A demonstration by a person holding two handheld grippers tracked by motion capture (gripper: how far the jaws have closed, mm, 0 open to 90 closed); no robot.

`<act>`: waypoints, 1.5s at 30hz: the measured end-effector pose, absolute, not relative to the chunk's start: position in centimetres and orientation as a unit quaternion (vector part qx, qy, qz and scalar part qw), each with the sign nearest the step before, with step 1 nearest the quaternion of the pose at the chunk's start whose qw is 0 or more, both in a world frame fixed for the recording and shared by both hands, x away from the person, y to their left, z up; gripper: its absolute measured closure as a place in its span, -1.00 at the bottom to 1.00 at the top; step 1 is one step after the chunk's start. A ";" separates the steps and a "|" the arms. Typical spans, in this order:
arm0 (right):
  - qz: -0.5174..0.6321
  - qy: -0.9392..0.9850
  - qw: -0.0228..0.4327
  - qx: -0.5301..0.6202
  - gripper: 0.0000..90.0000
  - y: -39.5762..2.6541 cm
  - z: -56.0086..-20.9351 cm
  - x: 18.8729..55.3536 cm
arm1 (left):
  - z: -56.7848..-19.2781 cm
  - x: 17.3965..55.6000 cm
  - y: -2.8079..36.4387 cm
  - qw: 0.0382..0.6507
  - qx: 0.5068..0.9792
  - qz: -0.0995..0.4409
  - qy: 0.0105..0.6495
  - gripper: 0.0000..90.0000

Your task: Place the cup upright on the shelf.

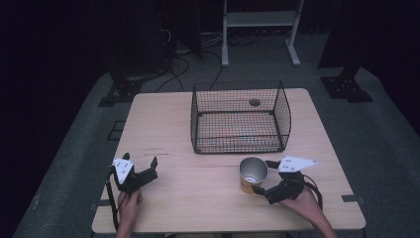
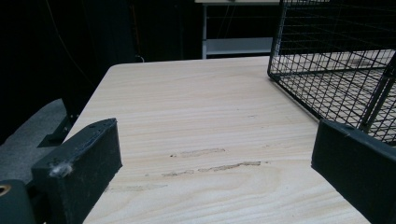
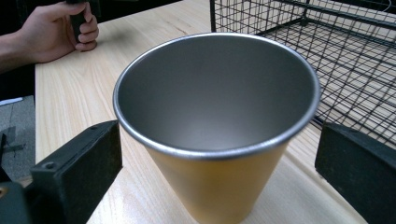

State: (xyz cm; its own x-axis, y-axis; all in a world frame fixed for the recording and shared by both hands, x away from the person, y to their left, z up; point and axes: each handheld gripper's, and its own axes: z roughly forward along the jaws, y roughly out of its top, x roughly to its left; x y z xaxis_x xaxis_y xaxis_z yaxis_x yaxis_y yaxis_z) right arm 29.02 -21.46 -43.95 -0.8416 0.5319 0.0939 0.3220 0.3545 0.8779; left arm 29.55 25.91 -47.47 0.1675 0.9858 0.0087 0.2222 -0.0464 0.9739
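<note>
A pale wooden table (image 1: 173, 124) is filling the middle of the high view, and a black wire basket (image 1: 240, 119) is sitting on its far half, a little right of centre, open at the top and seemingly empty. Just in front of the basket's near wall, on the right side of the table, a metal cup (image 1: 253, 174) is standing upright, with a silver inside and a yellow-gold outside. Its long axis is running straight up from the tabletop, with the wide mouth on top and the narrow base on the wood.

The right gripper (image 1: 267, 177) is lying directly behind the cup from the person's side, with its jaws spread wide on either side of the cup. In the right gripper view the cup (image 3: 217, 126) is standing between the two black jaws with a gap on each side, so the jaws are not pressing on it. This is clearly the nearer hand, and judging from the layout, closing on the cup and carrying it forward over the basket wall looks like the likely move.

The left gripper (image 1: 141, 166) is resting well apart from the cup at the table's left side, with its jaws also spread and holding nothing; its own view is looking across bare wood toward the basket's corner (image 2: 336, 70).
</note>
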 end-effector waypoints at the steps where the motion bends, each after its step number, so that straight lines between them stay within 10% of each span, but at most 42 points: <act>1: 0.503 0.818 0.103 0.260 -0.99 -21.1 -44.0 29.2 | -47.5 29.6 25.9 0.473 0.600 0.404 0.504 -0.98; 45: 0.485 0.834 0.085 0.247 -0.72 -19.4 -43.1 31.0 | -47.5 29.6 26.0 0.475 0.599 0.402 0.503 -0.98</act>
